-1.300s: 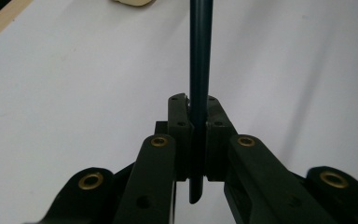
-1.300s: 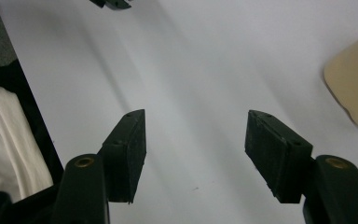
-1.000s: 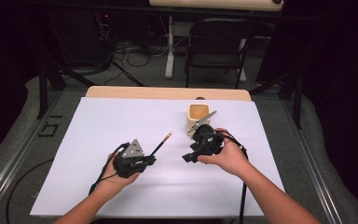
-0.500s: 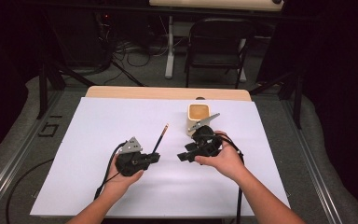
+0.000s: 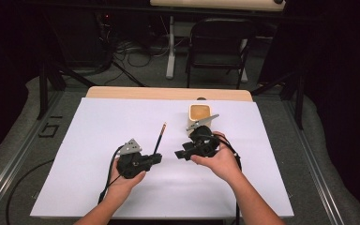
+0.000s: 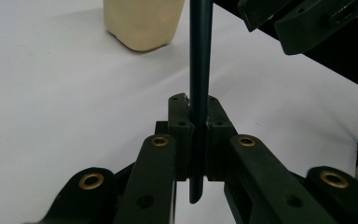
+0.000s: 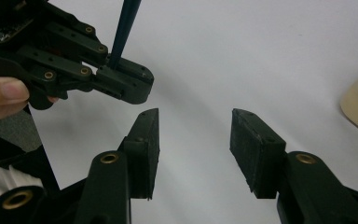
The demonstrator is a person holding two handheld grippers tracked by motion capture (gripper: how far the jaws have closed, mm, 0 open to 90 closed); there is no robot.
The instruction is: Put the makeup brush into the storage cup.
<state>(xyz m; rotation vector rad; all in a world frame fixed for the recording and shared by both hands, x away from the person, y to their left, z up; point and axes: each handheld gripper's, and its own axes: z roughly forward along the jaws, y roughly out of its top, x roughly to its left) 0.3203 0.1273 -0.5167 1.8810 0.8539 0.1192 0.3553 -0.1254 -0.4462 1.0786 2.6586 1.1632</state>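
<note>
Left gripper (image 5: 157,158): jaws clamped on slim dark-blue pencil (image 5: 160,138), raised above white tabletop (image 5: 98,131). Your right gripper (image 7: 193,149), empty, jaws half-open and just been closing, sits beside it; handover looks imminent.

A white sheet (image 5: 98,140) covers nearly the whole surface (image 5: 168,93), whose bare wooden far edge shows beyond it, and a cream square cup (image 5: 199,115) stands upright on the sheet near that far edge, right of the middle.
</note>
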